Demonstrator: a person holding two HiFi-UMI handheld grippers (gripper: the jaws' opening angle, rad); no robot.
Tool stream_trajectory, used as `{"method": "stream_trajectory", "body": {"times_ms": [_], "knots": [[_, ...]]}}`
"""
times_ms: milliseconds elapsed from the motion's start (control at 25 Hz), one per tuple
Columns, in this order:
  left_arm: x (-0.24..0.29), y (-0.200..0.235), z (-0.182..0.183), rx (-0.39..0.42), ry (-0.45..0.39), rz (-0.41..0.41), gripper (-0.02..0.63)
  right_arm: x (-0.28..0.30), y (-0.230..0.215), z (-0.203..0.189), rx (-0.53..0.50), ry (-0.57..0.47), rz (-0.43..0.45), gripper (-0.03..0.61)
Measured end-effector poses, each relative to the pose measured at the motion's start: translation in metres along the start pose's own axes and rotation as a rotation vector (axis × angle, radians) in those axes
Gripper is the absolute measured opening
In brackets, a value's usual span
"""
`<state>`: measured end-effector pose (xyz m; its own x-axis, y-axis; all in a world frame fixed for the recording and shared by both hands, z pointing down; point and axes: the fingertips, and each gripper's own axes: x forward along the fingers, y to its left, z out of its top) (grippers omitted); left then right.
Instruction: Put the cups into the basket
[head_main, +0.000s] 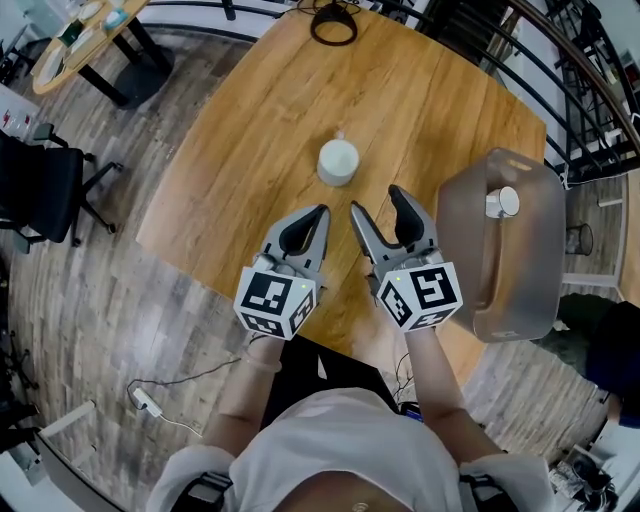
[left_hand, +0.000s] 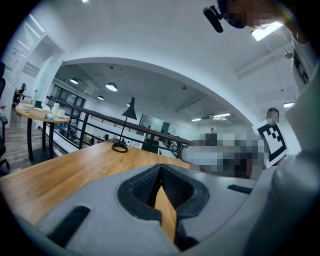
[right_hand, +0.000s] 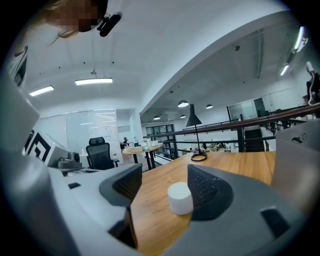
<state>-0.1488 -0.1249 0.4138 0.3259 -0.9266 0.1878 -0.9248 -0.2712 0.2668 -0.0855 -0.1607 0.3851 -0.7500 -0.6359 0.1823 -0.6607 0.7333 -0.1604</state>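
Left hand-held gripper (head_main: 320, 212) closed, right hand-held gripper (head_main: 375, 200) parted, empty, behind cup (head_main: 338, 161); basket (head_main: 520, 265) holds white object (head_main: 502, 202).

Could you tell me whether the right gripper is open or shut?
Open: the right gripper shows its jaws apart, the white cup ahead between them, untouched.

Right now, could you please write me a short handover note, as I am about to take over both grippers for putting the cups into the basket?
Left gripper: shut and empty, over the near part of the light wooden table.
Right gripper: open and empty, lined up on the small white cylindrical cup, which stands upright just ahead of its jaws, untouched.
Translucent grey plastic basket: at the table's right side, beside the right gripper.
Done: what looks like one white cup is in the basket.
Left: close on the cup on the table, carry it to the basket and release it.
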Motion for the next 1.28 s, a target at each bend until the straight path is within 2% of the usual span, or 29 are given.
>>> {"method": "stream_trajectory", "body": {"times_ms": [200,680,960,1280], "knots": [[0.005,0.017,-0.006,-0.012,0.014,0.014,0.006,0.019,-0.006,-0.013,0.005,0.029,-0.019,0.318],[0.02,0.063,-0.023,-0.059,0.039,0.063,0.006,0.077,-0.025,-0.05,0.018,0.127,-0.032,0.374],[0.023,0.078,-0.043,-0.106,0.065,0.082,0.006,0.109,-0.033,-0.086,-0.007,0.195,-0.052,0.495],[0.023,0.093,-0.059,-0.144,0.078,0.101,0.006,0.142,-0.047,-0.109,-0.031,0.232,-0.09,0.499]]}}
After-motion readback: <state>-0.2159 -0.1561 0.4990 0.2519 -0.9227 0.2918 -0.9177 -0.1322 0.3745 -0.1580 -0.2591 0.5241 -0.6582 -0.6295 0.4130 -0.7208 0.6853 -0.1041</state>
